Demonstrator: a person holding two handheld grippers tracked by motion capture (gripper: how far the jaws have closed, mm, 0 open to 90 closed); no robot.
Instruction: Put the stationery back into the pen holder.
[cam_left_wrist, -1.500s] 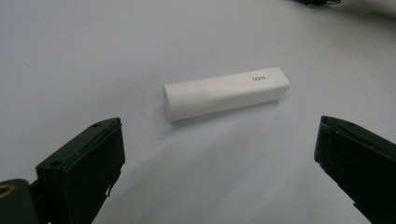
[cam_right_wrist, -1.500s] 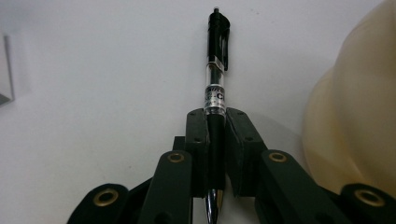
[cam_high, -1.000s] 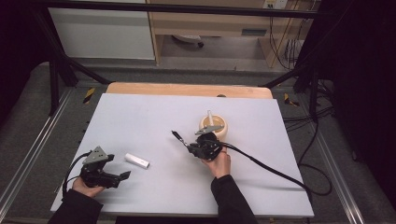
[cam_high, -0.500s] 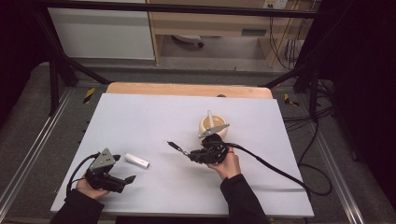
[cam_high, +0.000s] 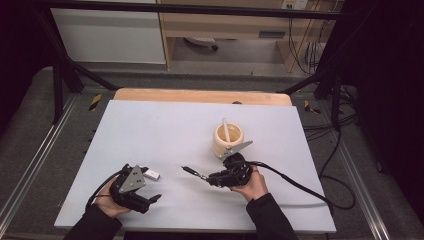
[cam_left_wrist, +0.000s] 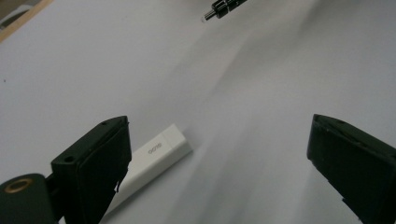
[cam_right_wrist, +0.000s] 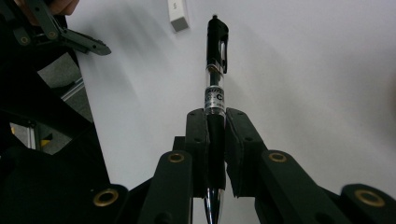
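A black pen with a clear barrel sticks out level from my right gripper, whose jaws are shut on it. In the high view the pen points left from that gripper near the table's middle. A short white stick lies flat on the table, beside the left jaw of my left gripper. That gripper's jaws stand wide and have just been closing slightly, with nothing pressed between them. In the high view the left gripper sits just in front of the white stick.
A cream cup with a white stick standing in it is just behind the right hand. A black cable trails right from the right gripper. The white tabletop has a wooden strip along its far edge.
The left hand has moved right, up to the white stick. The right hand has drawn back towards the person, and the pen now points left, not up-left.
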